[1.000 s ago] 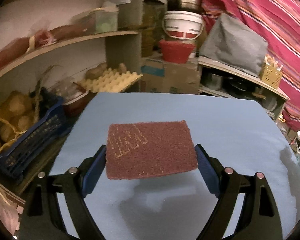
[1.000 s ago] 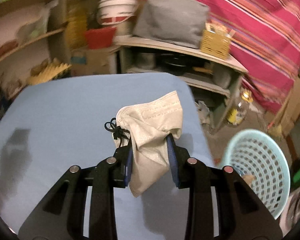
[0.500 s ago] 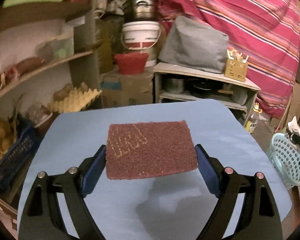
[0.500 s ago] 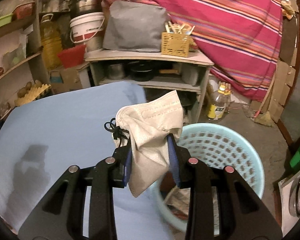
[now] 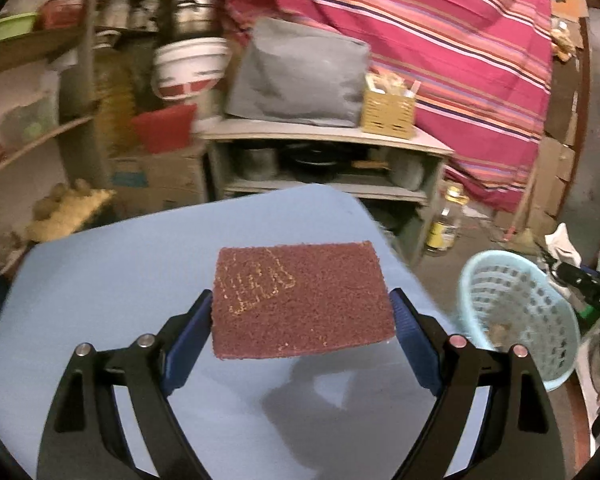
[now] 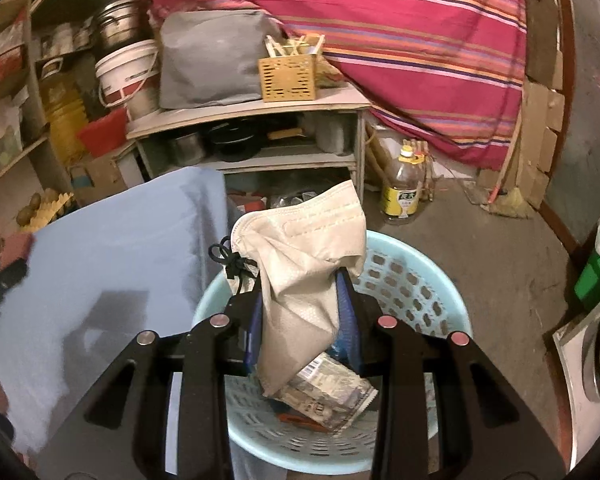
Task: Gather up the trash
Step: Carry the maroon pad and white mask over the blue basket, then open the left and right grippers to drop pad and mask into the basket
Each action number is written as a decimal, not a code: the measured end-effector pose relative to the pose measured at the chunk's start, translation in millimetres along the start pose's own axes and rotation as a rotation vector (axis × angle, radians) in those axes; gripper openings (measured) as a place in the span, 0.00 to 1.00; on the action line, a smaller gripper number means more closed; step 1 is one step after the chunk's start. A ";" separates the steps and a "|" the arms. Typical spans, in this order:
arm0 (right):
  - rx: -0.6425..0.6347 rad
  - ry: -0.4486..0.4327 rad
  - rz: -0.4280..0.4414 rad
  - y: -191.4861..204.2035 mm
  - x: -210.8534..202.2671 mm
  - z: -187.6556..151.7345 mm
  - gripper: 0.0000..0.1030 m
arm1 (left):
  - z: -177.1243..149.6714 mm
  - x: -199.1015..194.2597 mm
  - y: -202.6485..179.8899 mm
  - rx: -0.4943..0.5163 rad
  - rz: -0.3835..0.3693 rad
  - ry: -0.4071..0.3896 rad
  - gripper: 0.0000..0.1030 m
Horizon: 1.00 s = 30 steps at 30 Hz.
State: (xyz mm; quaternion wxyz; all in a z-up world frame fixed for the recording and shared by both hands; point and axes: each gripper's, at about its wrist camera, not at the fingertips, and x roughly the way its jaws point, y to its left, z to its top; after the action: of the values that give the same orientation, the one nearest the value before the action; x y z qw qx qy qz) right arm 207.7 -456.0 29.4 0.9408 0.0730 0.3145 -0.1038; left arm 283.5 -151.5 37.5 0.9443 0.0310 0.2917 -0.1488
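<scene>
Overhead now: the right gripper [image 6: 302, 316] hangs directly above the pale blue basket [image 6: 416, 276], which stands on the floor just off the worktop's right edge, so the nearer hand for a drop is the right one. Its jaws are narrow, pinched on a crumpled beige face mask [image 6: 300, 264], long axis running up and away from the claw, black ear loop bunched on the left side; the mask's lower tail dangles inside the basket's rim. Basket contents: a printed wrapper [image 6: 328, 392] with a barcode and some darker scraps beneath, not identifiable. Left gripper [image 5: 302, 316] is over the blue worktop [image 5: 120, 280], jaws spread wide and clamped on the two short ends of a maroon scouring pad [image 5: 304, 300], held flat, long axis crosswise between the pads. From there the basket [image 5: 516, 312] lies to the right, past the worktop's right edge, well apart. Judgement: mask release seems first, pad needs a further rightward carry.
</scene>
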 end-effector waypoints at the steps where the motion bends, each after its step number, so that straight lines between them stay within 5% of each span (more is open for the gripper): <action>1: 0.005 -0.002 -0.004 -3.7 -1.4 -0.9 0.33 | 1.5 5.0 -12.9 0.009 -0.013 0.002 0.82; 18: 0.123 0.037 -0.044 -72.3 3.8 -11.0 0.34 | 6.8 64.8 -184.4 0.134 -0.200 0.064 0.82; 30: 0.175 0.050 -0.031 -91.1 7.9 -14.4 0.35 | 13.5 75.3 -200.0 0.121 -0.205 0.102 0.89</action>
State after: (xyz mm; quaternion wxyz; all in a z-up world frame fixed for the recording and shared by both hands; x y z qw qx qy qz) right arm 183.6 -542.4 6.6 0.9209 0.1523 0.3289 -0.1436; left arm 290.1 -364.0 12.1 0.9045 0.0655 0.3314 -0.2602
